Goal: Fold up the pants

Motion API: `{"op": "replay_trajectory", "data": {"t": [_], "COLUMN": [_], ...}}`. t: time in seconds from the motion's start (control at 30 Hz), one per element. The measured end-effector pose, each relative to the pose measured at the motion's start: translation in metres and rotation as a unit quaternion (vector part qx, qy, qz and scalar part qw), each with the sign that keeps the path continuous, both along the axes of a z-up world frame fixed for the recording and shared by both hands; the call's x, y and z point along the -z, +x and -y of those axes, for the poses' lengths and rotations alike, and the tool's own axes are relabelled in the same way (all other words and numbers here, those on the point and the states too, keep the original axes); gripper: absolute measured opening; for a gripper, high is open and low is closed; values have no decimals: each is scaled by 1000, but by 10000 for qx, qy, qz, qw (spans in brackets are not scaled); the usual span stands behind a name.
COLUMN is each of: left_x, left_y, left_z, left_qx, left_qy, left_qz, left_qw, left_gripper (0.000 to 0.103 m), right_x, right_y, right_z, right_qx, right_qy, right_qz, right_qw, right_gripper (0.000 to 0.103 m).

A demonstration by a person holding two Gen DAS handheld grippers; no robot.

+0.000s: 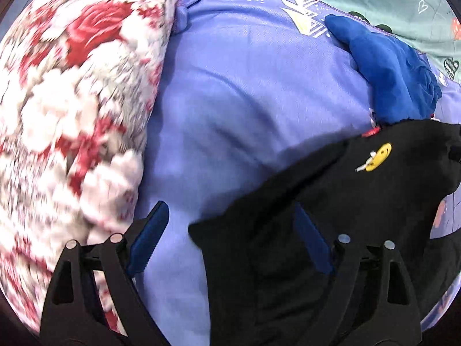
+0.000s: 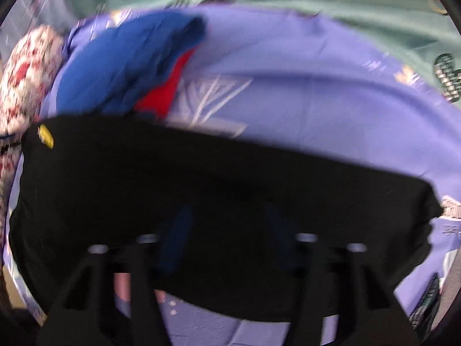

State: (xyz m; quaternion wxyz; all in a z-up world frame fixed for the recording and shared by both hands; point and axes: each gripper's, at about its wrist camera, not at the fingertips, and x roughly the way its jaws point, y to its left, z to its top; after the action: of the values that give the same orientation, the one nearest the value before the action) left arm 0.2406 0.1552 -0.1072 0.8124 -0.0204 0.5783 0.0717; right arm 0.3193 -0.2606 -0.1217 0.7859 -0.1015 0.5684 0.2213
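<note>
The black pants (image 1: pixel 331 201) with a yellow smiley patch (image 1: pixel 379 155) lie on a lilac bedsheet (image 1: pixel 245 92). My left gripper (image 1: pixel 230 230) is open, its jaws wide apart; the left finger (image 1: pixel 149 236) is over bare sheet, the right finger (image 1: pixel 311 242) over the pants' edge. In the right wrist view the pants (image 2: pixel 201 190) stretch across the frame, with the patch (image 2: pixel 46 135) at the far left. My right gripper (image 2: pixel 227 233) is open just above the black cloth. This view is blurred.
A red and white floral blanket (image 1: pixel 72 115) is bunched at the left. A blue garment (image 1: pixel 389 69) lies beyond the pants; in the right wrist view it (image 2: pixel 129 63) has red cloth (image 2: pixel 164 92) under it. A green patterned sheet (image 2: pixel 317 5) lies further back.
</note>
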Motion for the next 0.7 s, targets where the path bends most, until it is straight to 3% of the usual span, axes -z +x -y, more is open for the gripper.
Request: {"op": "replay_trajectory", "data": {"t": [0.03, 0.07, 0.1, 0.17, 0.2, 0.23, 0.3, 0.37, 0.4, 0.47, 0.57, 0.7], "left_x": [3, 6, 11, 16, 20, 22, 26, 32, 34, 40, 30, 15], "left_y": [3, 7, 11, 18, 19, 20, 22, 27, 29, 33, 32, 23], "left_z": [-1, -8, -4, -10, -7, -4, 0, 0, -1, -3, 8, 4], "left_qx": [83, 163, 267, 412, 500, 631, 824, 904, 890, 980, 1295, 1220], "left_qy": [-1, -4, 0, -40, -95, -241, -409, -478, -541, -1163, -871, -1096], "left_qz": [-15, -48, -108, -199, -232, -240, -247, -325, -358, -516, -316, -41], "left_qw": [10000, 9999, 9996, 9989, 9984, 9974, 9955, 9942, 9939, 9870, 9872, 9864], "left_gripper": [88, 88, 88, 88, 88, 88, 88, 88, 82, 8, 8, 8], "right_x": [9, 15, 14, 8, 3, -3, -14, -17, -16, -11, -7, -8], "right_y": [-1, 1, 4, 14, 14, 12, 8, 7, 10, 17, 19, 15], "right_z": [0, 5, 12, 29, 30, 27, 11, -8, -13, -25, -45, -75], "right_qx": [-18, 78, 274, 1083, 1164, 1047, 629, 166, 55, -154, -594, -1212], "right_qy": [-195, -386, -389, -837, -707, -434, -389, -744, -775, -678, -819, -774], "right_qz": [-81, -59, 54, 314, 388, 435, 704, 969, 920, 682, 699, 745], "right_qw": [9998, 9992, 9989, 9901, 9899, 9926, 9948, 9924, 9927, 9952, 9924, 9868], "right_gripper": [22, 10, 8, 16, 16, 21, 62, 63, 63, 63, 63, 63]}}
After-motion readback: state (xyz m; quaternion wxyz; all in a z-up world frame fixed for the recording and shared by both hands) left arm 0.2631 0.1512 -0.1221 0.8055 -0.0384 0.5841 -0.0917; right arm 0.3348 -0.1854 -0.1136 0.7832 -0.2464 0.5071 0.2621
